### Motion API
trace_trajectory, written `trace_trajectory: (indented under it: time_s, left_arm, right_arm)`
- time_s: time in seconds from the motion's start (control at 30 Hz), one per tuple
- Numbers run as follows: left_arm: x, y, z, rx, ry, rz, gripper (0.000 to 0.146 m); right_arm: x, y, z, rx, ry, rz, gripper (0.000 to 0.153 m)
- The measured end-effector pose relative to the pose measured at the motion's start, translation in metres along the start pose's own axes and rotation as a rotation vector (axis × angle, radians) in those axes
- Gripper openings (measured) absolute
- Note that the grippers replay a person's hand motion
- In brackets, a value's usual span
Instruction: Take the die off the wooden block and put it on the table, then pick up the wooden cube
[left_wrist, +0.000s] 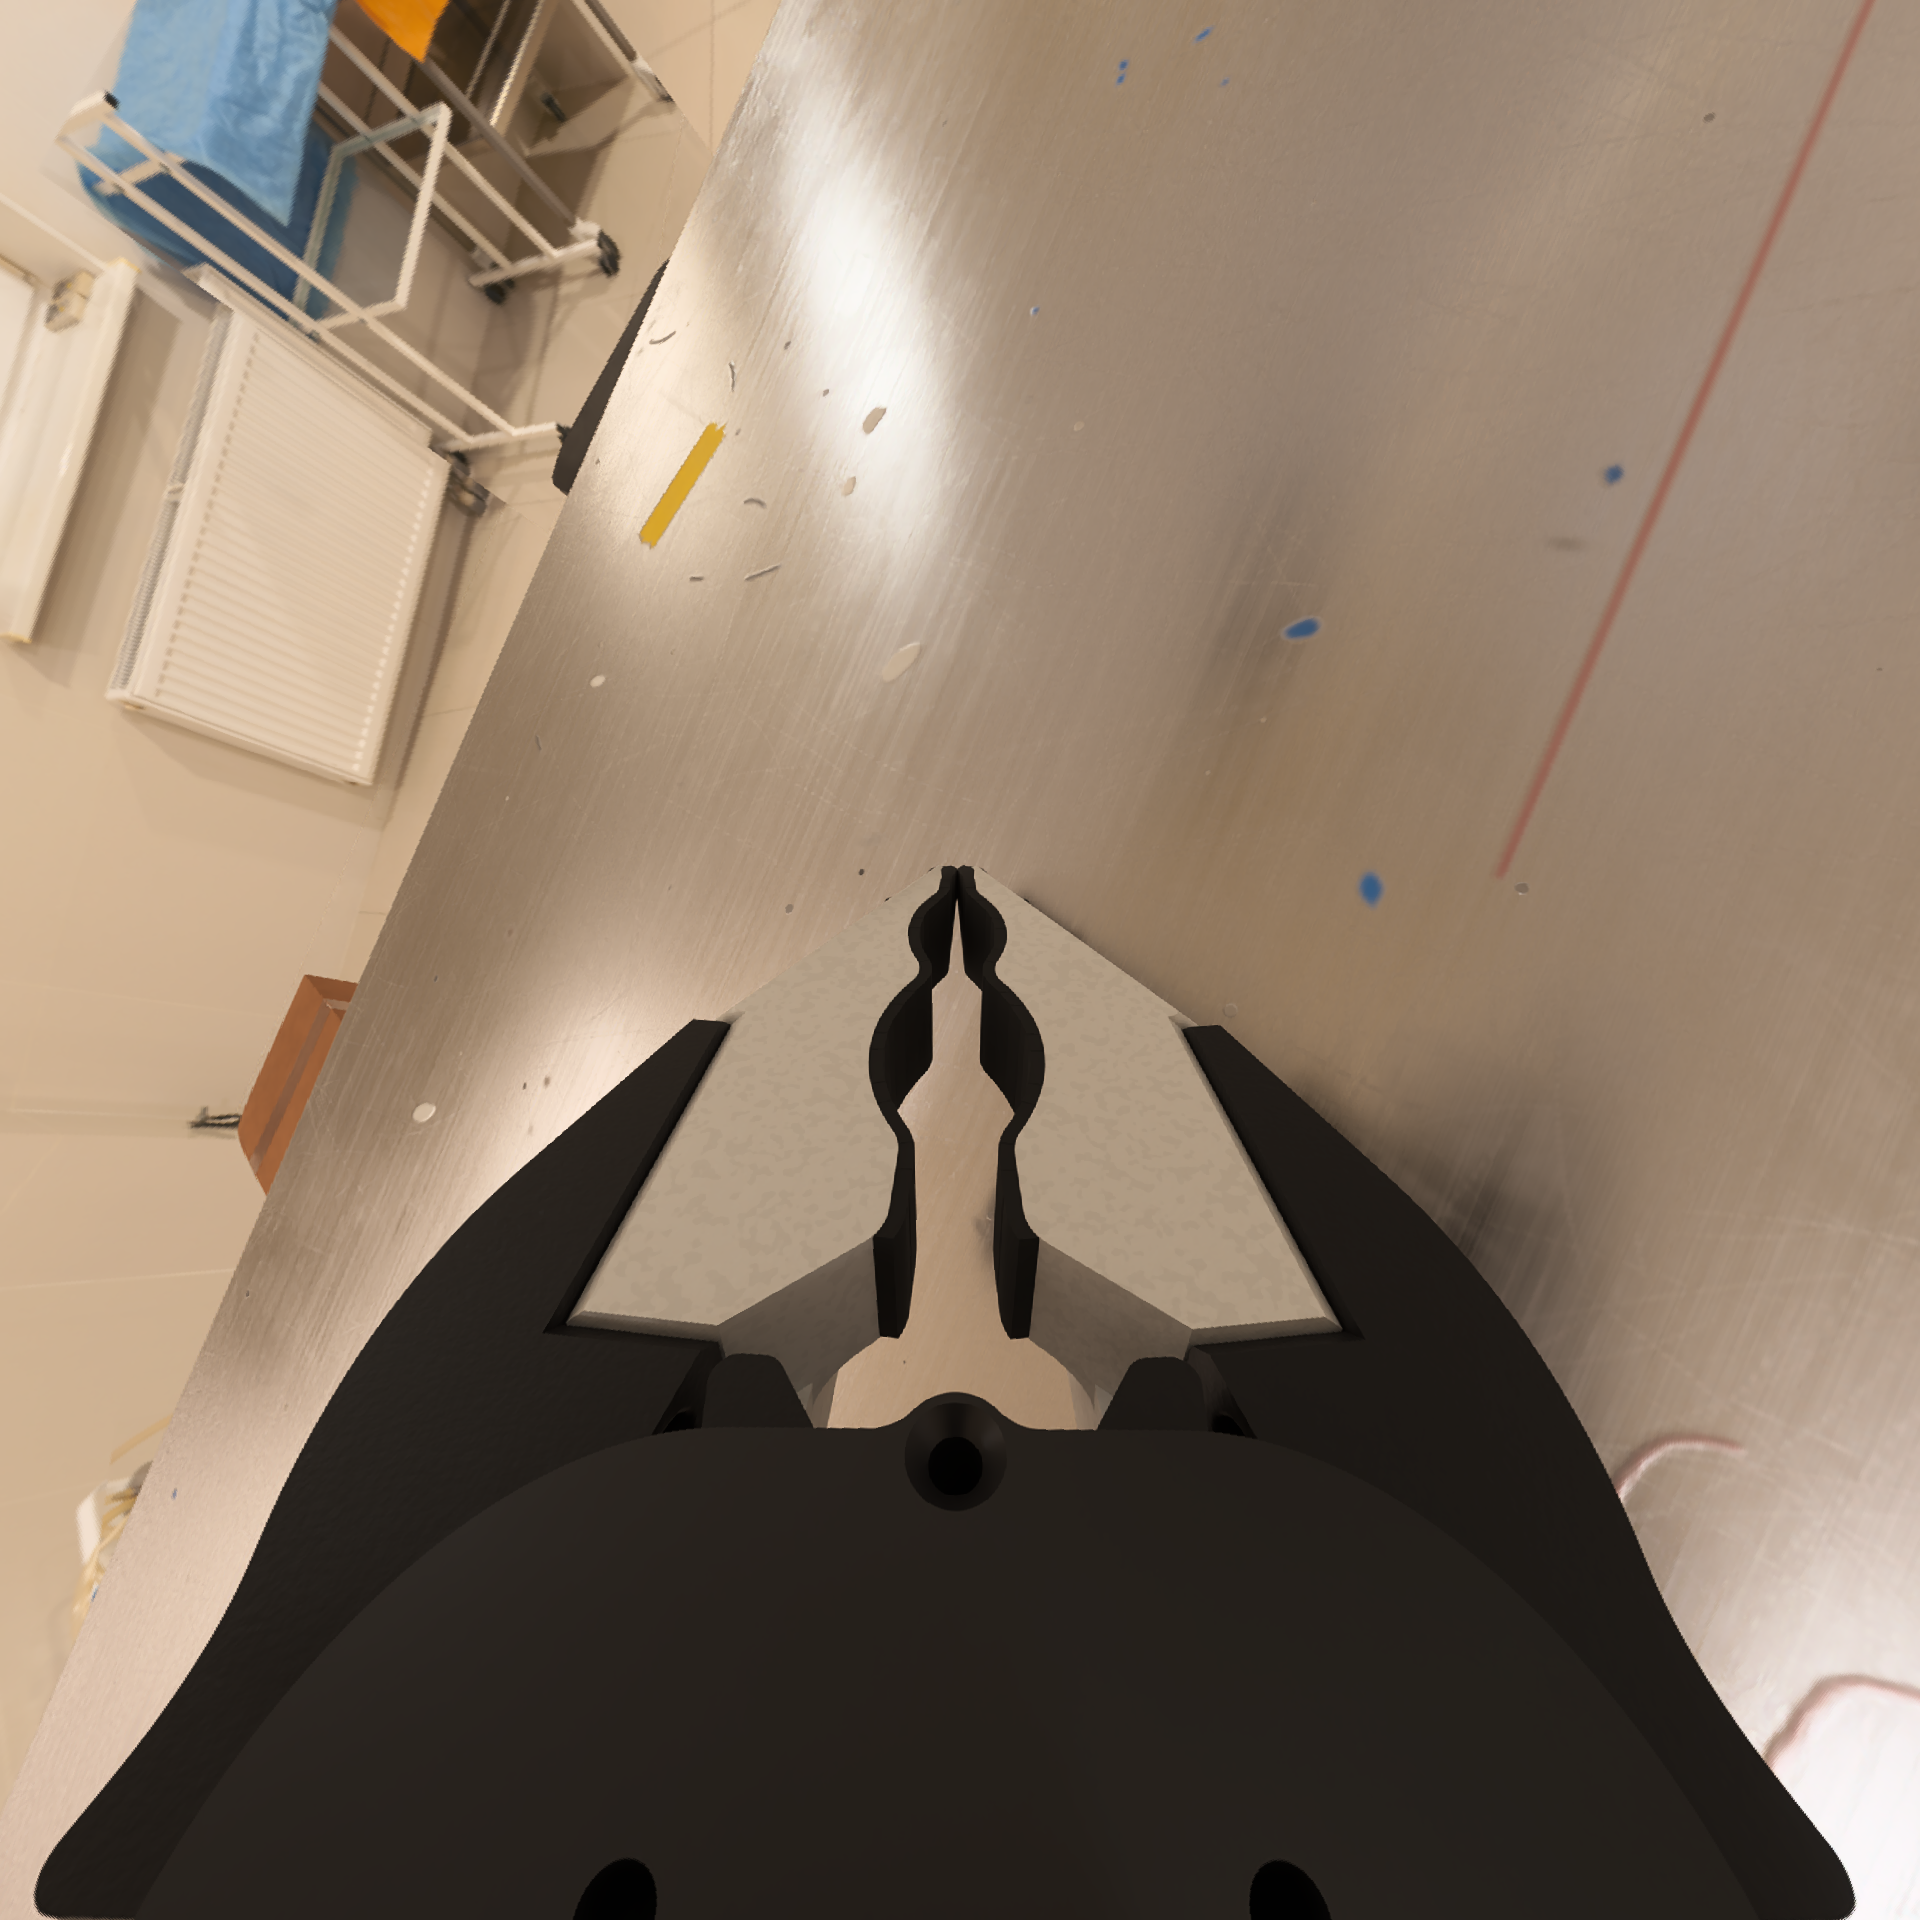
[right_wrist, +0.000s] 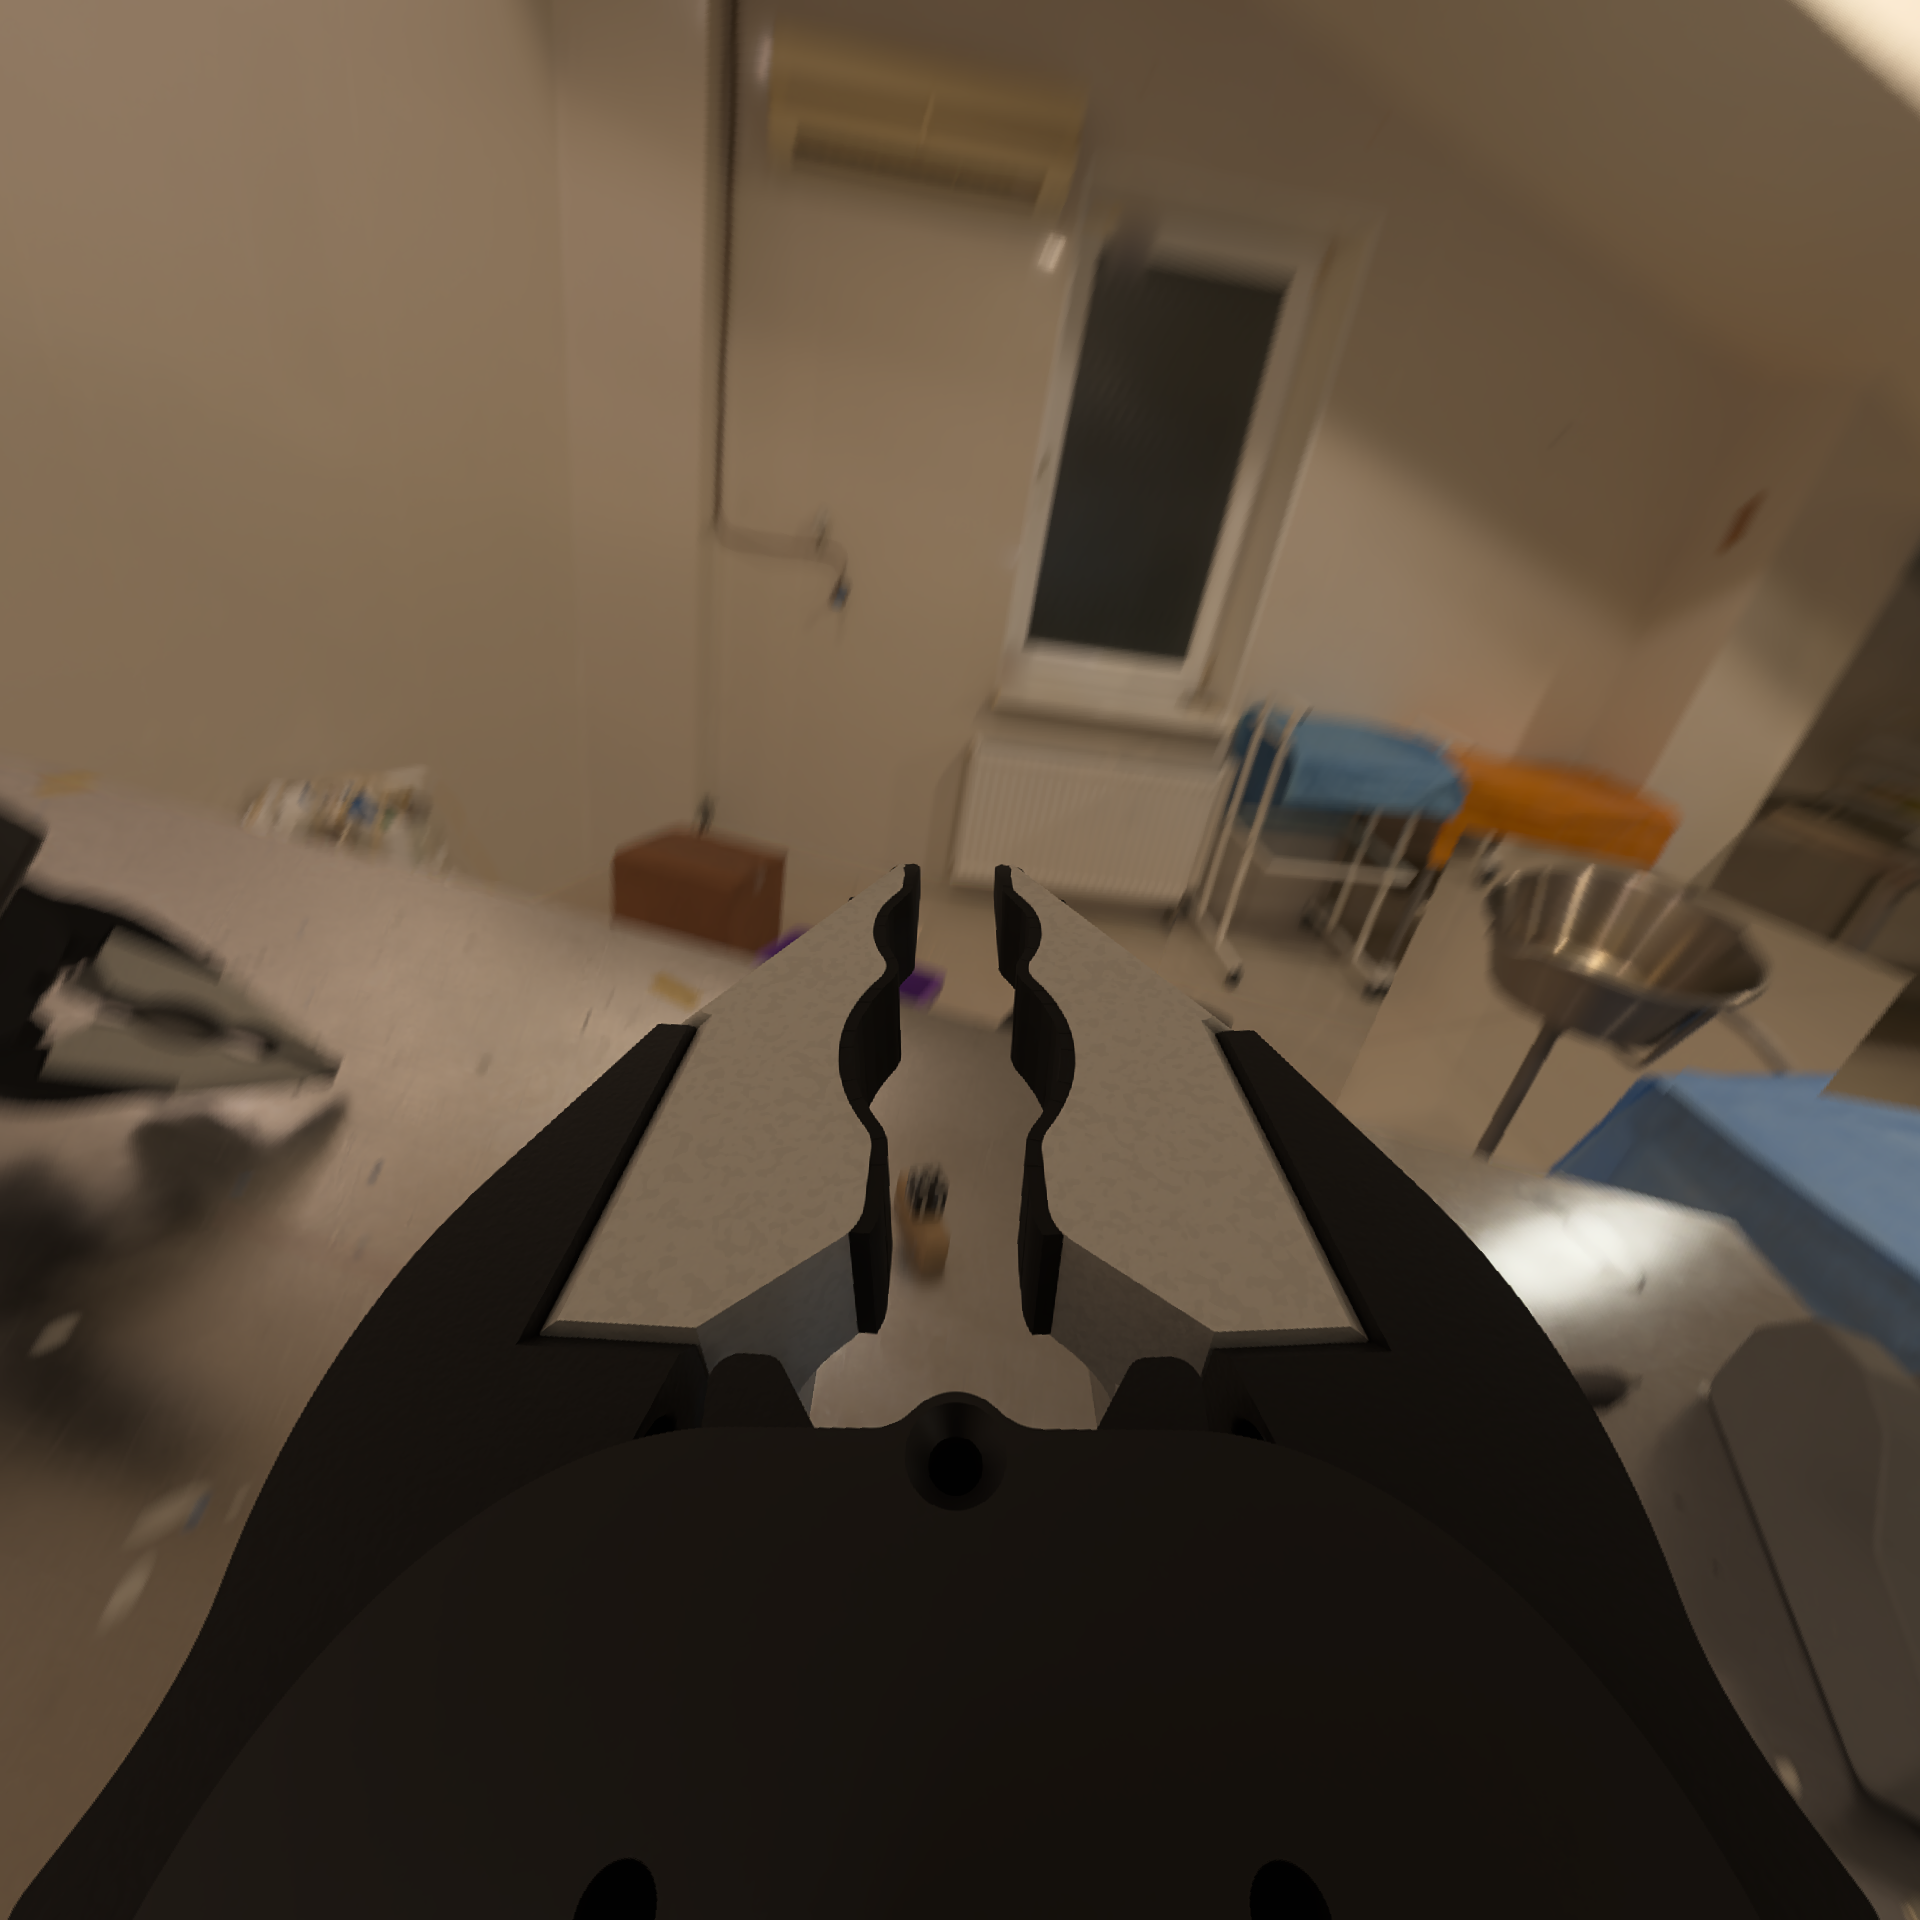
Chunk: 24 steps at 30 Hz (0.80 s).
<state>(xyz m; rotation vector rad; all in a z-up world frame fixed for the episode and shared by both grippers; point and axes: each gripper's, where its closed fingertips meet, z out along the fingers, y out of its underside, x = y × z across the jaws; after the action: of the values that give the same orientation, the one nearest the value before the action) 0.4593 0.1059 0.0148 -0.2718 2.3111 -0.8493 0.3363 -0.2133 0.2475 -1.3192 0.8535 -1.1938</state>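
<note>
Wooden block (right_wrist: 928, 1250) between right gripper (right_wrist: 957, 883) fingers (right_wrist: 727, 1143)

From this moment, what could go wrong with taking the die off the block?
1. In the blurred right wrist view the die on the wooden block looks small and far, so the open right gripper may misjudge its approach.
2. It may knock the block and spill the die.
3. The left gripper is shut over bare table, seeing neither.
</note>
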Motion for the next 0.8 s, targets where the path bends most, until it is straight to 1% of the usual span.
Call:
trace_trajectory:
  time_s: [0.03, 0.1, 0.17, 0.2, 0.23, 0.27, 0.3, 0.37, 0.43, 0.5, 0.53, 0.6, 0.7, 0.8]
  left_arm:
    - [0.0, 0.0, 0.0, -0.002, 0.0, 0.0, 0.0]
    - [-0.002, 0.0, -0.001, -0.015, 0.006, -0.015, 0.0]
    - [-0.007, -0.004, -0.003, -0.01, 0.011, -0.068, 0.003]
    - [-0.01, -0.007, -0.005, 0.006, 0.016, -0.104, 0.005]
    - [-0.014, -0.012, -0.008, 0.026, 0.022, -0.144, 0.006]
    - [-0.019, -0.017, -0.011, 0.045, 0.024, -0.184, 0.006]
    - [-0.023, -0.023, -0.014, 0.066, 0.024, -0.217, 0.007]
    - [-0.03, -0.032, -0.02, 0.097, 0.004, -0.24, 0.008]
    - [-0.035, -0.035, -0.021, 0.096, -0.046, -0.213, 0.009]
    - [-0.035, -0.032, -0.02, 0.071, -0.087, -0.166, 0.009]
    - [-0.035, -0.031, -0.019, 0.059, -0.107, -0.151, 0.009]
    - [-0.034, -0.027, -0.016, 0.044, -0.131, -0.153, 0.009]
    - [-0.037, -0.024, -0.016, 0.049, -0.154, -0.203, 0.009]
    - [-0.043, -0.022, -0.018, 0.057, -0.17, -0.251, 0.009]
  right_arm:
    - [-0.002, 0.014, -0.003, -0.078, -0.042, 0.002, 0.014]
    - [-0.011, 0.051, -0.006, -0.278, -0.177, 0.023, 0.017]
    - [-0.015, 0.092, -0.006, -0.519, -0.286, -0.003, 0.031]
    - [-0.013, 0.111, -0.003, -0.618, -0.302, -0.057, 0.039]
    - [-0.008, 0.127, 0.002, -0.691, -0.302, -0.132, 0.043]
    - [-0.005, 0.14, 0.008, -0.738, -0.305, -0.208, 0.044]
    - [-0.002, 0.15, 0.016, -0.769, -0.317, -0.268, 0.044]
    - [-0.003, 0.169, 0.032, -0.824, -0.371, -0.327, 0.041]
    - [-0.004, 0.188, 0.041, -0.894, -0.433, -0.356, 0.038]
    - [-0.002, 0.204, 0.043, -0.965, -0.463, -0.406, 0.035]
    - [-0.004, 0.208, 0.043, -0.971, -0.487, -0.419, 0.032]
    - [-0.005, 0.208, 0.042, -0.936, -0.494, -0.437, 0.028]
    - [-0.009, 0.206, 0.033, -0.916, -0.514, -0.477, 0.028]
    - [-0.017, 0.204, 0.022, -0.912, -0.553, -0.481, 0.028]
